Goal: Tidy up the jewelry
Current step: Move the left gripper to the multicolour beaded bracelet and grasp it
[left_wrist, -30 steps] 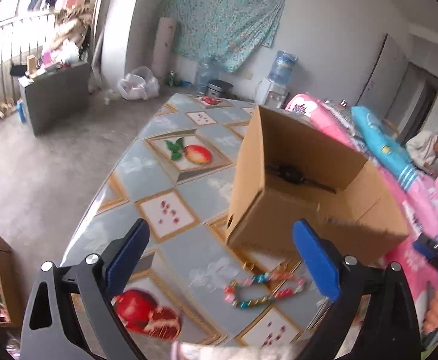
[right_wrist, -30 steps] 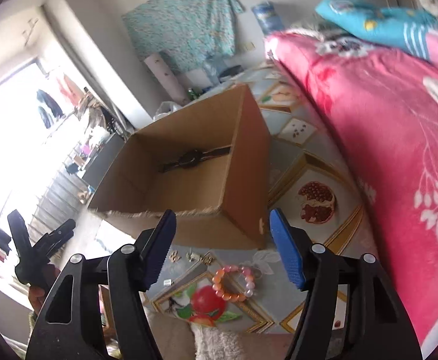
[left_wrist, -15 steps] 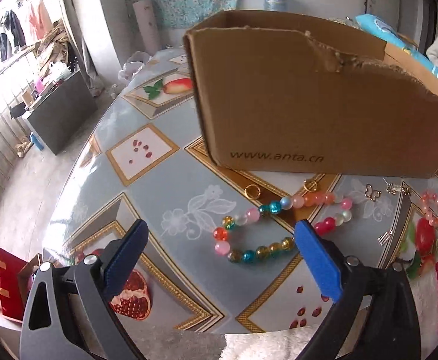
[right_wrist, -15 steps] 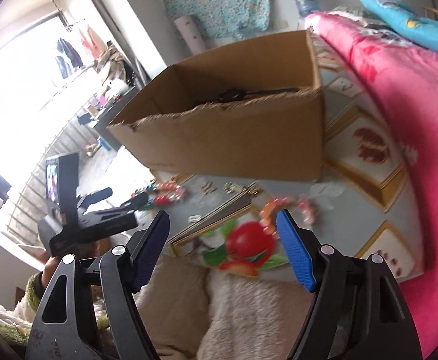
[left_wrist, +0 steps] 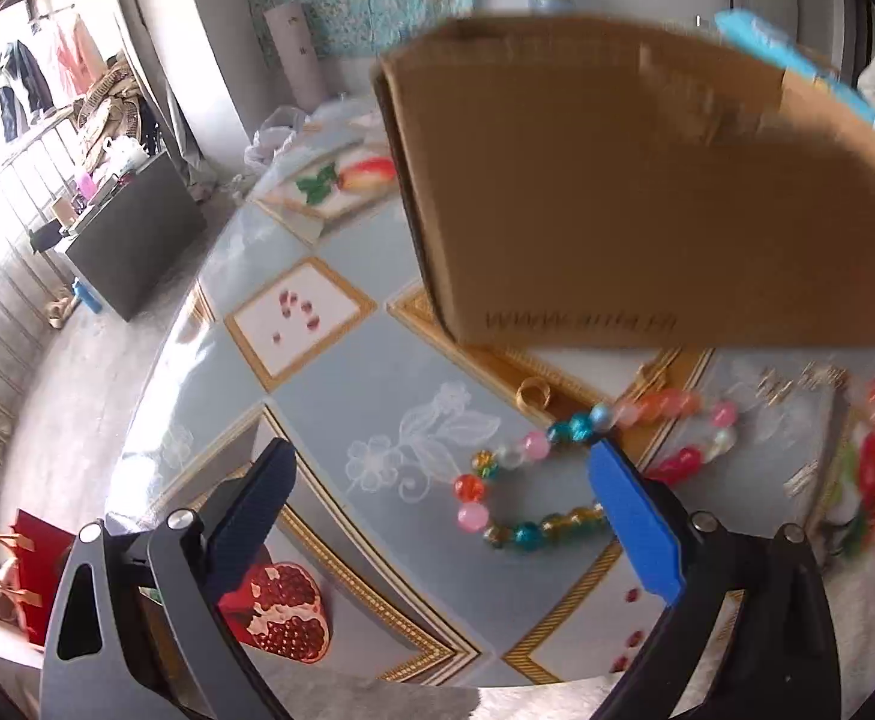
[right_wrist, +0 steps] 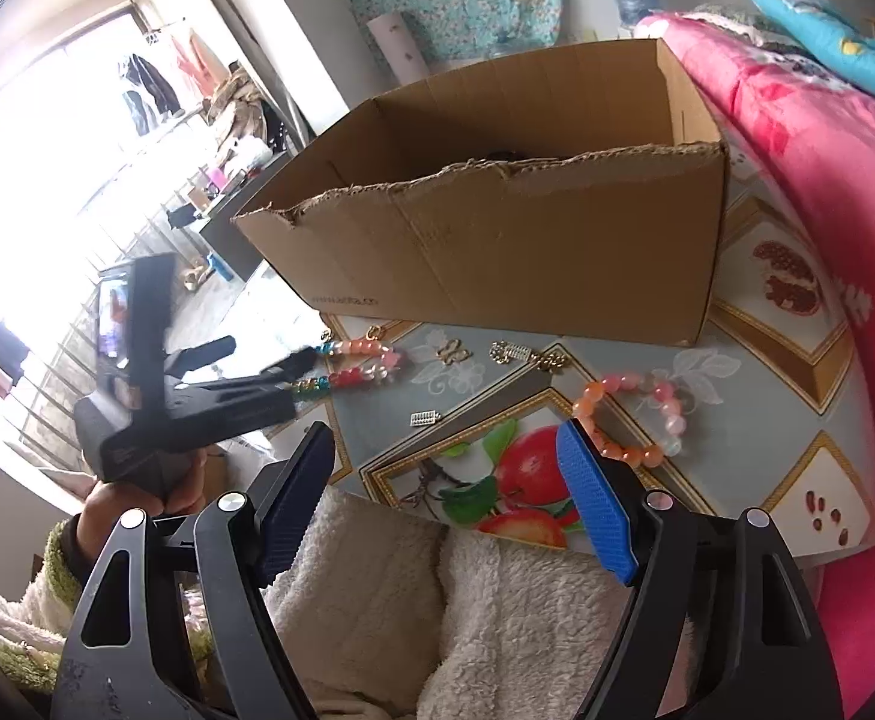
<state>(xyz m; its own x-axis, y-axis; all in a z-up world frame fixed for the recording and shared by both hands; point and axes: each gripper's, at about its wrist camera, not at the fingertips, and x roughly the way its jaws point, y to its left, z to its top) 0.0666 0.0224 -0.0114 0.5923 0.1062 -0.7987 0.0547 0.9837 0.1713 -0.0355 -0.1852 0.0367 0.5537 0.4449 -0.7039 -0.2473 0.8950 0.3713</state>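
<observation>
**Ana:** While you scan from the left, what is the left gripper [left_wrist: 437, 474] doing?

**Ben:** Its jaws stand wide apart with nothing between the pads. The multicoloured bead bracelet [left_wrist: 587, 468] lies flat on the table [left_wrist: 329, 396], its near right part hidden behind the right-hand blue pad. A small gold ring [left_wrist: 532, 393] sits just beyond it, near the cardboard box [left_wrist: 647, 192].

**Ana:** And moving right?

**Ben:** Several small gold charms [right_wrist: 521, 354] lie along the box's near wall, then the pink and orange bracelet [right_wrist: 638, 414] on the right. The right gripper [right_wrist: 446, 483] hovers over the table's near edge, released and empty, with that bracelet just beyond its right pad.

**Ana:** How will the bracelets handle?

**Ben:** I'd judge them light and floppy: hard, smooth beads on a cord, so the loop will sag and swing, and round beads could squirt out of a shallow pinch. Best to close across one side of the loop, over two or three beads, pads low to the table. The ring and charms look thin and flat, so they will be harder to get under

**Ana:** Where do they go?

**Ben:** Probably the box, open at the top, far side of the jewelry
</observation>
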